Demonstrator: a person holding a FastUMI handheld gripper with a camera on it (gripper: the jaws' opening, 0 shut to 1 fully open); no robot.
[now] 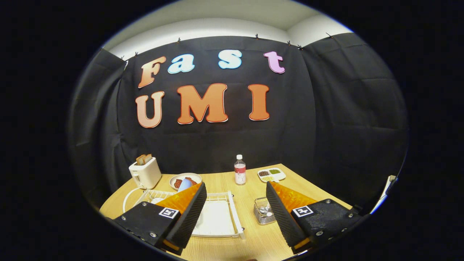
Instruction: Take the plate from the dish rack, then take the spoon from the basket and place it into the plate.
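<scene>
nothing looks done yet: the tool hangs released and empty above the bench; the plate's place in the dish rack is hidden; the basket holds cutlery just right of it.

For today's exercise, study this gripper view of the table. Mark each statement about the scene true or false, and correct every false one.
1. The gripper is open and holds nothing. True.
2. The toaster has slices in its slots. True.
3. The bottle lies on its side. False: it stands upright, beyond the fingers.
4. The basket sits inside the dish rack. False: it stands on the table beside the rack, by the right finger.
5. The divided tray is beside the toaster. False: it lies at the far side, past the bottle.
</scene>
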